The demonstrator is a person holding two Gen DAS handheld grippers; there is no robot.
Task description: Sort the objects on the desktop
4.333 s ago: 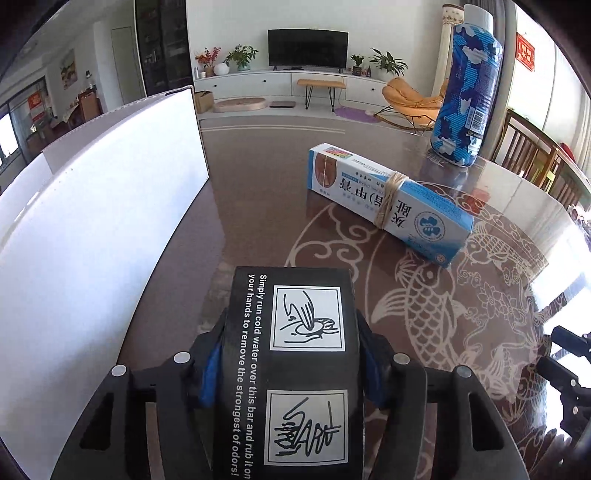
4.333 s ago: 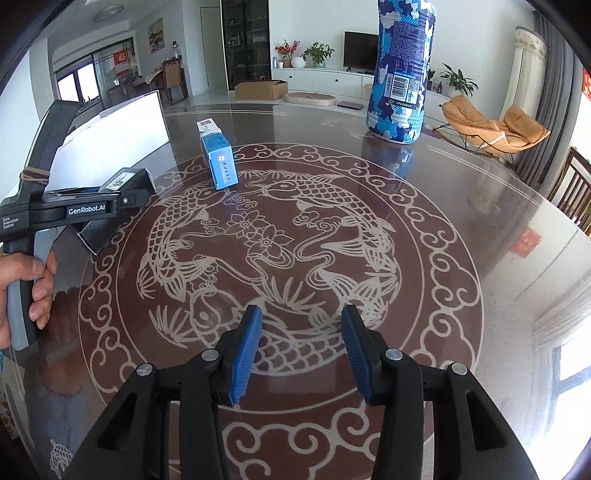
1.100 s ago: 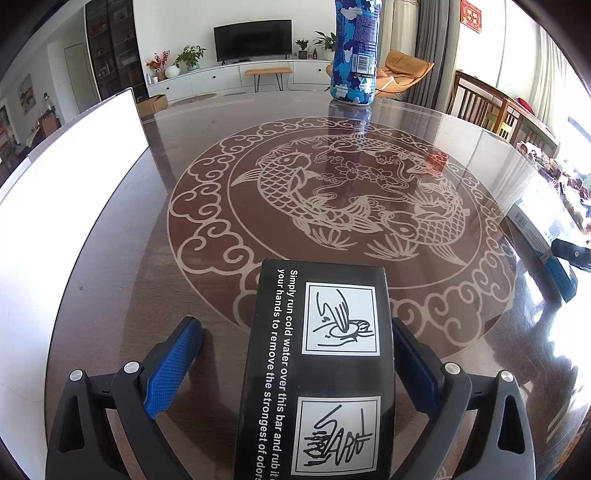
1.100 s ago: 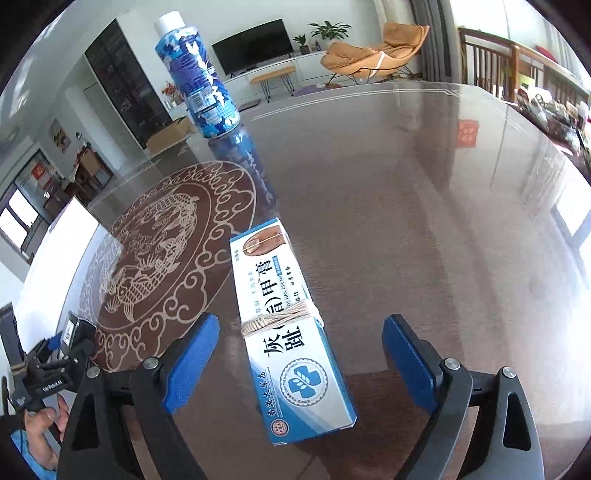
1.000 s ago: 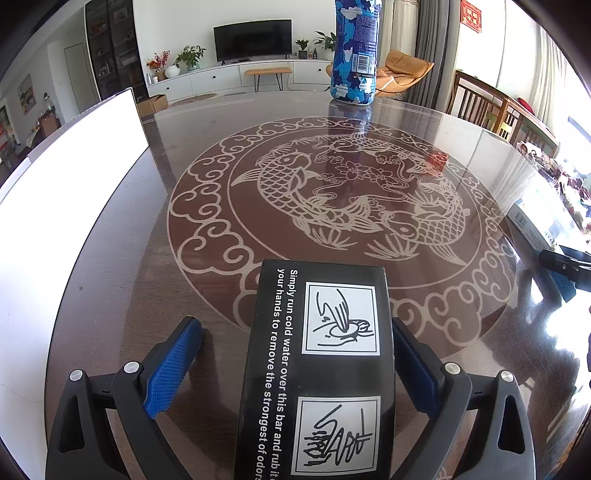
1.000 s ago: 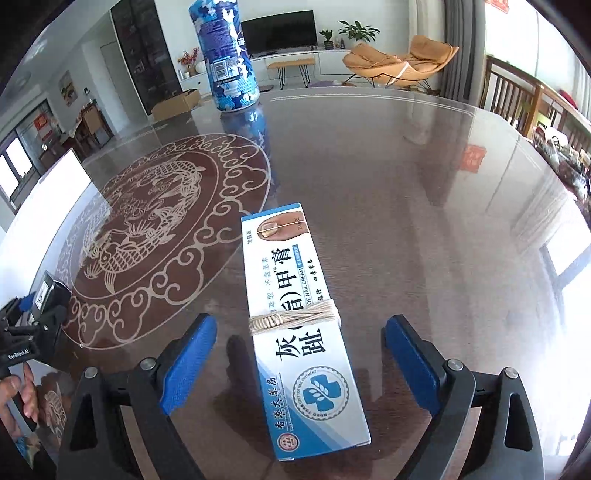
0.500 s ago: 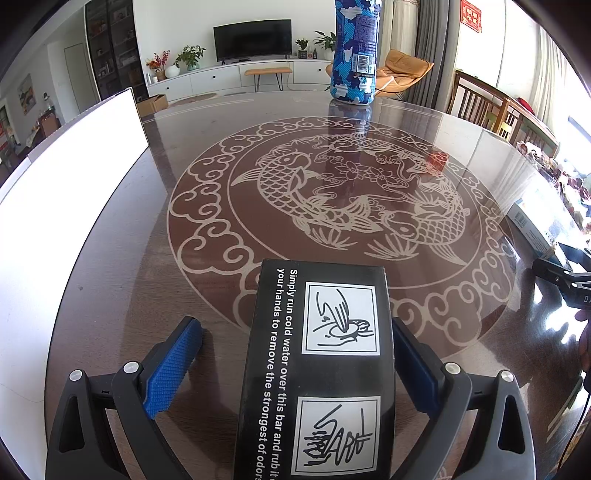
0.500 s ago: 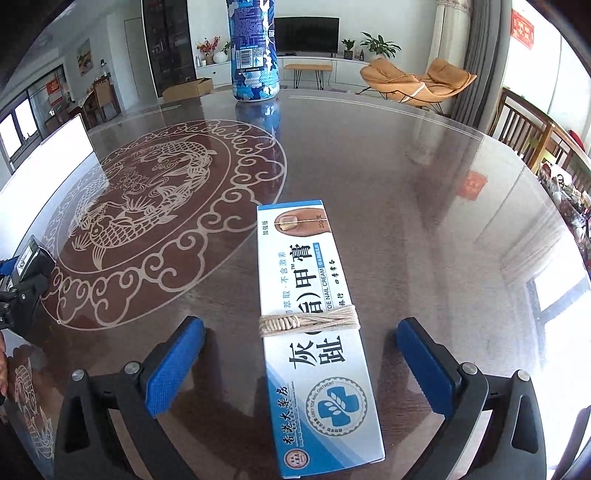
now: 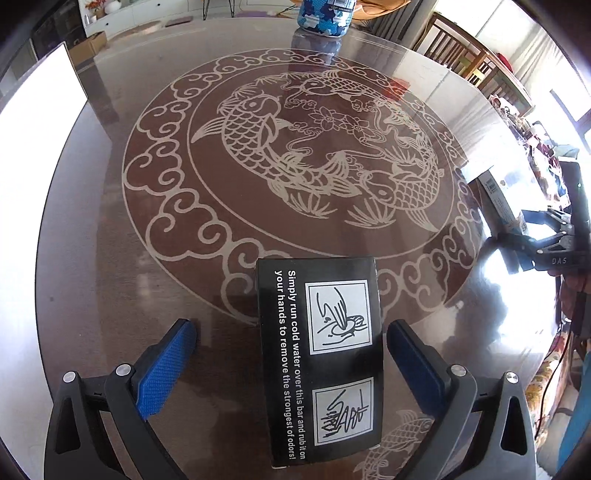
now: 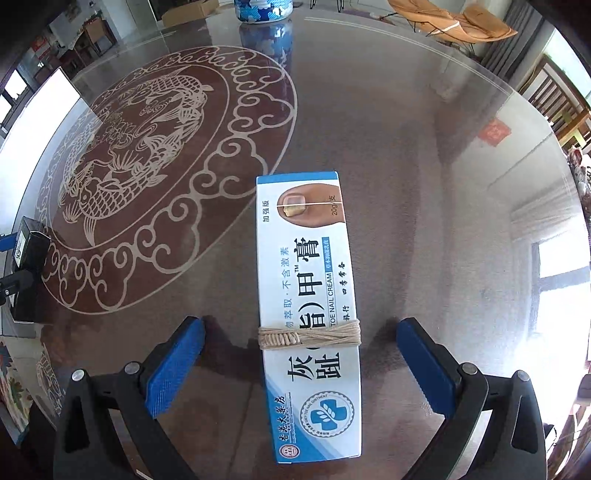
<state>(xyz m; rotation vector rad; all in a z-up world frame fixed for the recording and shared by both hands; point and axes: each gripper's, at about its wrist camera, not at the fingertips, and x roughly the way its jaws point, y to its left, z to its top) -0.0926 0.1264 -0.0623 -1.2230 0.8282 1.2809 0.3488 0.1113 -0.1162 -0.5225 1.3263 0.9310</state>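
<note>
A black box (image 9: 321,373) with white lettering and two hand-washing drawings lies flat on the glass-topped table (image 9: 110,295). My left gripper (image 9: 291,325) stands open around it; the right pad (image 9: 417,365) is close to the box's side and the left pad is well clear. A white-and-blue toe nail cream box (image 10: 306,295), tied with twine, lies between the wide-open jaws of my right gripper (image 10: 301,321), neither pad touching it. The cream box (image 9: 498,195) also shows at the far right of the left wrist view. The black box (image 10: 26,258) shows at the left edge of the right wrist view.
A blue camouflage bottle (image 9: 321,14) stands at the table's far side, also visible as the bottle (image 10: 264,9). A white board (image 9: 33,122) stands along the left. Wooden chairs (image 9: 480,66) line the right. A carp pattern (image 9: 295,147) fills the tabletop's middle.
Both views have tipped down toward the tabletop, so both boxes show more from above. The right jaws stand slightly wider. Neither box has moved on the table.
</note>
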